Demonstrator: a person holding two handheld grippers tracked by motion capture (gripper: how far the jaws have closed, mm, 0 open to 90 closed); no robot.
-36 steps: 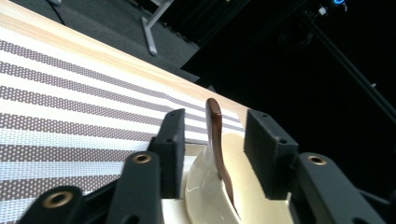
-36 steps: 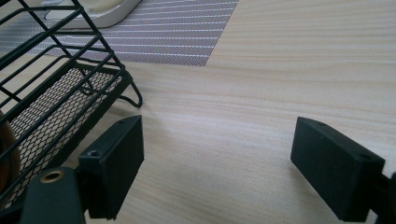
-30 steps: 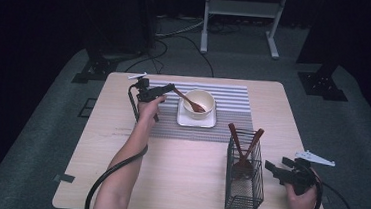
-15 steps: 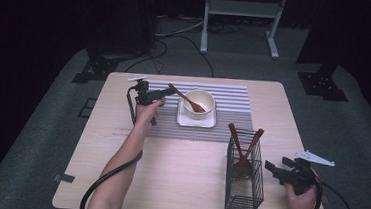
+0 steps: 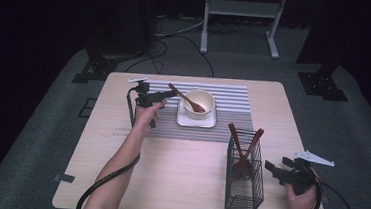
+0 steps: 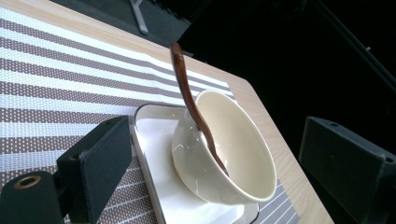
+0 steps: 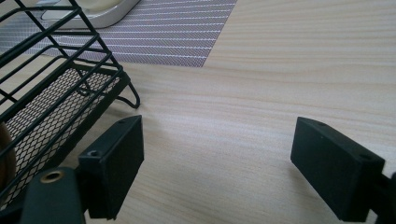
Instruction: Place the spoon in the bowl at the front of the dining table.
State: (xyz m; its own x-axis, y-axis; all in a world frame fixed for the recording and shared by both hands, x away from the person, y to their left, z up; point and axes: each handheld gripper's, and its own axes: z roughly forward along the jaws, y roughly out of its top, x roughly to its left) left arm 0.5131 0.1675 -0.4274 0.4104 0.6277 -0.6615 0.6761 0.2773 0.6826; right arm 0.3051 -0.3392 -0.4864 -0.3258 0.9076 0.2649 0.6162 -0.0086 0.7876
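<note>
The wooden spoon (image 6: 194, 105) stands tilted in the cream bowl (image 6: 233, 154), its handle leaning over the rim toward the left hand-held gripper (image 5: 166, 96). The bowl sits on a white square plate (image 6: 159, 186), which lies on the striped mat (image 5: 234, 96) on the counter (image 5: 178, 174). The left hand-held gripper's jaws have just been opening and stand wide apart, with nothing pressed between them. The right hand-held gripper (image 5: 269, 167), also open and empty, rests just beside the wire basket (image 5: 244, 184).
</note>
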